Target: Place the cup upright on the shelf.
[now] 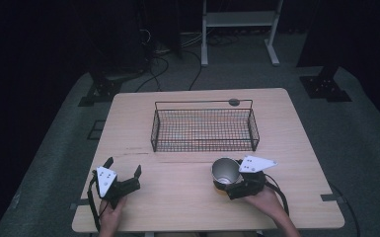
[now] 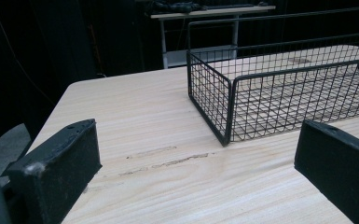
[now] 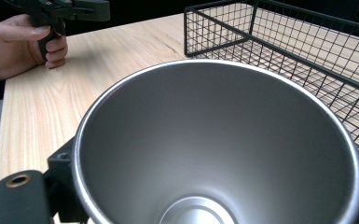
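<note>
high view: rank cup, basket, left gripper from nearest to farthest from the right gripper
1. Cup: between the jaws of the right gripper, at the table's near right.
2. Basket: just beyond the cup, mid-table.
3. Left gripper: across the table, near left, jaws apart and holding nothing.

A lab: dark curtains (image 1: 39, 39), floor cables (image 1: 163, 64), metal stands (image 1: 239, 29).

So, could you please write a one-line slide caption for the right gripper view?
Right gripper clasping an empty metal cup near the wire basket on the wooden table.
</note>
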`<act>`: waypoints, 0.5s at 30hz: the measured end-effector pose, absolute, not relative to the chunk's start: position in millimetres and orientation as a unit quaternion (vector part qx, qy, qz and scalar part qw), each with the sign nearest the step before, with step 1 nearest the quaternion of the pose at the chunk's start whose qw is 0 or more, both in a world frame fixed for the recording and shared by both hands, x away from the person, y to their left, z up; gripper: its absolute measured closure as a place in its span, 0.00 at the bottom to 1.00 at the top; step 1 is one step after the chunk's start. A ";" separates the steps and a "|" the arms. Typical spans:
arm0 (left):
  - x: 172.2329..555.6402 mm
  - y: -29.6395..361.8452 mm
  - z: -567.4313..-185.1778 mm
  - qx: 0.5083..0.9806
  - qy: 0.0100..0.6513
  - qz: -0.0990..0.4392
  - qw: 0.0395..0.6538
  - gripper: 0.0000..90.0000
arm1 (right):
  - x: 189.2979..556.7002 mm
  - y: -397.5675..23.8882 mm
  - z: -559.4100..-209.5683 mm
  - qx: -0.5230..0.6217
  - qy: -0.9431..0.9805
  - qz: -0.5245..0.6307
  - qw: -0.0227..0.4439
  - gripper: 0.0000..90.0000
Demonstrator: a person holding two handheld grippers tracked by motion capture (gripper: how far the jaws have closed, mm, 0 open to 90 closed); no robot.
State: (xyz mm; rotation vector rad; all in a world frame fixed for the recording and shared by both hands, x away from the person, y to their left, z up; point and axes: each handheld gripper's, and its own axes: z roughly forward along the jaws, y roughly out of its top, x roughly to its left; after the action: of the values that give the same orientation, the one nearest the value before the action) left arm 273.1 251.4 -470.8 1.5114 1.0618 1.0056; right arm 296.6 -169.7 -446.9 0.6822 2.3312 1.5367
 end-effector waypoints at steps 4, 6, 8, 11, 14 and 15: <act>273.2 251.5 -470.8 0.624 0.439 0.415 0.496 0.00 | 297.1 -171.1 -446.0 0.235 0.803 0.532 0.131 0.13; 273.2 251.5 -470.8 0.624 0.439 0.415 0.496 0.00 | 297.3 -171.7 -445.6 0.237 0.803 0.531 0.131 0.13; 273.2 251.5 -470.8 0.624 0.439 0.415 0.496 0.00 | 297.7 -172.4 -445.4 0.237 0.803 0.531 0.130 0.13; 273.2 251.5 -470.8 0.624 0.439 0.415 0.496 0.00 | 298.7 -173.5 -444.6 0.239 0.802 0.532 0.128 0.13; 273.2 251.5 -470.8 0.624 0.439 0.415 0.496 0.00 | 299.9 -173.9 -441.6 0.237 0.805 0.529 0.127 0.13; 273.2 251.5 -470.8 0.624 0.439 0.415 0.496 0.00 | 300.0 -174.0 -440.1 0.237 0.804 0.530 0.128 0.13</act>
State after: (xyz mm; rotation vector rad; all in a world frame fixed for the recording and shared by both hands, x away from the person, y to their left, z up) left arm 273.2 251.5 -470.8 1.5110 1.0638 1.0048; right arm 300.0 -174.0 -440.1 0.6885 2.3400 1.5412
